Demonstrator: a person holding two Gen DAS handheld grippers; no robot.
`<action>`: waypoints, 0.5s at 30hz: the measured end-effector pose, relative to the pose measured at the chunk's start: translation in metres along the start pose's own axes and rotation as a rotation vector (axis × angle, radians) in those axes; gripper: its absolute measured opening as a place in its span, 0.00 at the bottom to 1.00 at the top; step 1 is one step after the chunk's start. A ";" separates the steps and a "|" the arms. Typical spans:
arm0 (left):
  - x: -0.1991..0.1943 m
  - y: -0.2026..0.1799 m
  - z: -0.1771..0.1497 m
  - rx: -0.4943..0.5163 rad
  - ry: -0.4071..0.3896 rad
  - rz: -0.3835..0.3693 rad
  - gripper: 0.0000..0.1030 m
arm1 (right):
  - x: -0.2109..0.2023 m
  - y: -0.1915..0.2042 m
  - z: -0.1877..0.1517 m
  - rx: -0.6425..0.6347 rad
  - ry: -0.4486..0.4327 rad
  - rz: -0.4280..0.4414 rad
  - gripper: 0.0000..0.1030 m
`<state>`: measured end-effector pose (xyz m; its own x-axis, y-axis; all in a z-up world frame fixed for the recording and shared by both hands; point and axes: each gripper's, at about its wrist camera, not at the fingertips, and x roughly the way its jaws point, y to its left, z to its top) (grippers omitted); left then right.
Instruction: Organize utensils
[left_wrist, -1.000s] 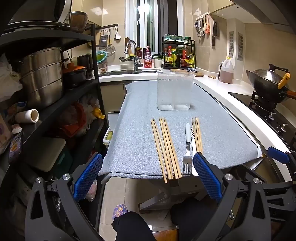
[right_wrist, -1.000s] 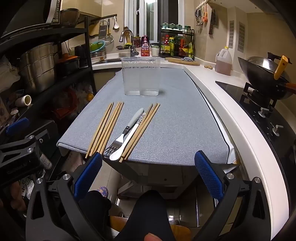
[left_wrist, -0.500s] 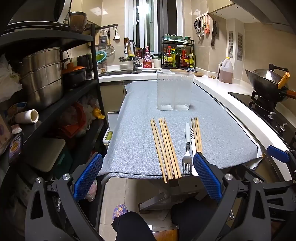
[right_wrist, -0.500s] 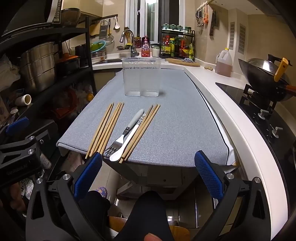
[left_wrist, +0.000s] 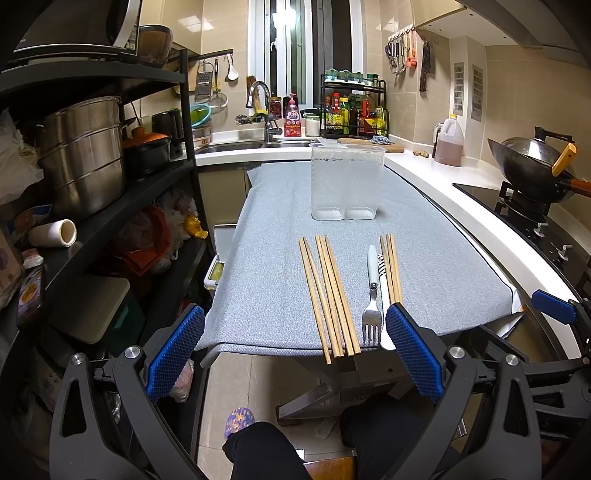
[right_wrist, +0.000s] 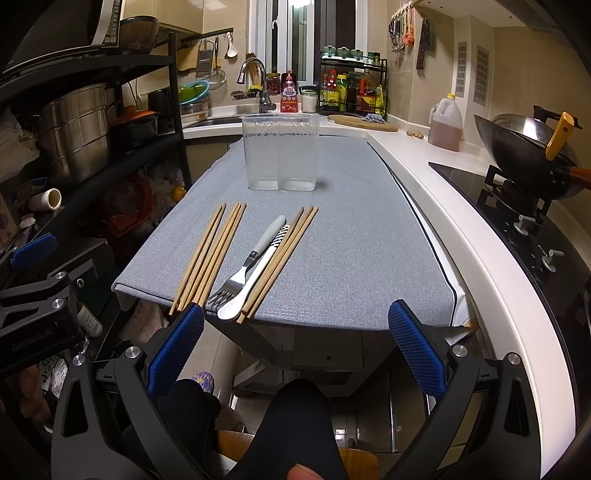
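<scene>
Both my claws, left claw (left_wrist: 293, 354) and right claw (right_wrist: 295, 349), hang spread and empty off the desk's (right_wrist: 351, 236) near edge, where thin, stiff, light wooden chopsticks (right_wrist: 210, 254) overhang — pinch those tips, they'll roll.

A grey cloth (right_wrist: 343, 236) covers the worktop (right_wrist: 424, 192), bearing chopsticks (right_wrist: 210, 251), a fork (right_wrist: 243, 266), a spoon (right_wrist: 255, 273) and a clear container (right_wrist: 280, 158).

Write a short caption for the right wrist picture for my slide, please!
Open right gripper faces chopsticks, a fork and a spoon before a clear holder.
</scene>
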<state>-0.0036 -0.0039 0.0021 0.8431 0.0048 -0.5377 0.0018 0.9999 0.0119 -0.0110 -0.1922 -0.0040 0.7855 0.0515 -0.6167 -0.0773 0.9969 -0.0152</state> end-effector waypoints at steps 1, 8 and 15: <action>0.001 0.002 0.000 -0.001 0.000 -0.001 0.93 | 0.001 0.001 0.000 0.000 0.001 -0.001 0.95; 0.001 0.002 0.000 0.000 -0.001 0.000 0.93 | 0.002 0.001 -0.002 0.001 0.005 -0.001 0.95; 0.000 0.002 -0.001 0.000 -0.001 -0.001 0.93 | 0.002 0.001 -0.002 0.000 0.005 -0.001 0.95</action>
<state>-0.0038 -0.0024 0.0017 0.8439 0.0039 -0.5366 0.0026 0.9999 0.0113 -0.0106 -0.1914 -0.0064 0.7825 0.0503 -0.6206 -0.0763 0.9970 -0.0155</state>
